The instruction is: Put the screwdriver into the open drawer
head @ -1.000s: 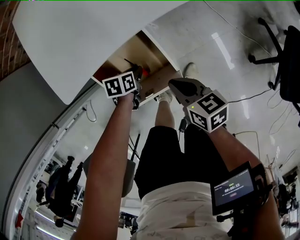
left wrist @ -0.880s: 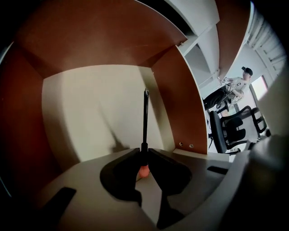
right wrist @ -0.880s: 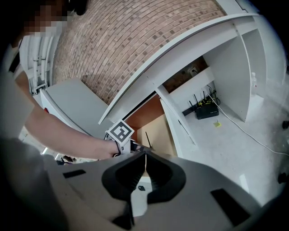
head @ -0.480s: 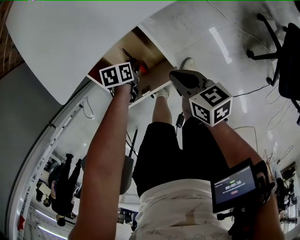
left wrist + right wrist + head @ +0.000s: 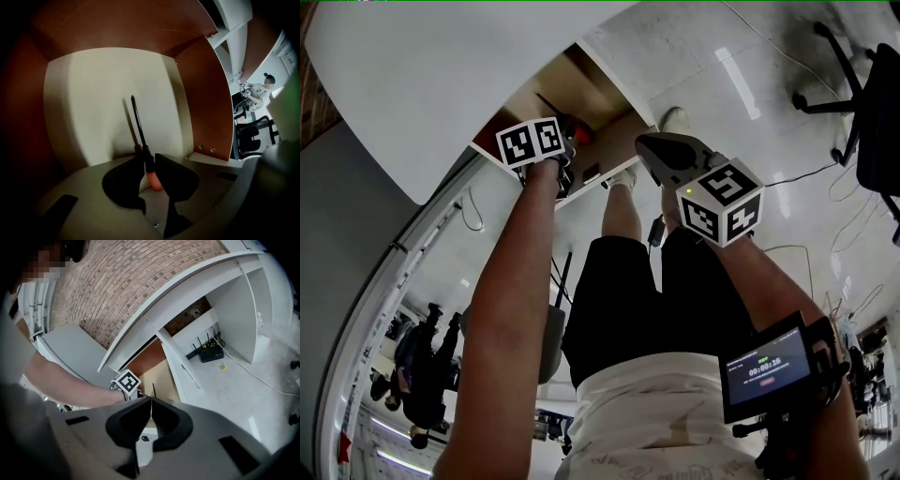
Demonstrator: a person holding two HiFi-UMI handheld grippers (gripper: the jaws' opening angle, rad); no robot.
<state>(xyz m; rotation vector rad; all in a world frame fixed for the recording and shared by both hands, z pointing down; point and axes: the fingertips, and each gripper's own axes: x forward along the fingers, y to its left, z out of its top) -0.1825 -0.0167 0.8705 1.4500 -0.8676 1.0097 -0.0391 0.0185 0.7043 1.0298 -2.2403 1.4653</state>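
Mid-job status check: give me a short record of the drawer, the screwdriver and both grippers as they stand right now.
drawer: open, pale floor, brown walls
screwdriver: orange handle between the left gripper's jaws, shaft pointing down into the drawer, tip apparently clear of the drawer floor
left gripper: over the drawer, gripping the screwdriver, jaws just eased open slightly
right gripper: jaws together, nothing between them, held outside the drawer
task: screwdriver not yet released into the drawer

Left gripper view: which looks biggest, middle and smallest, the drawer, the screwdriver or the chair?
1. Drawer, it fills most of the view.
2 and 3. Not sure: the screwdriver looks longer, the chair wider, and the chair is far away.
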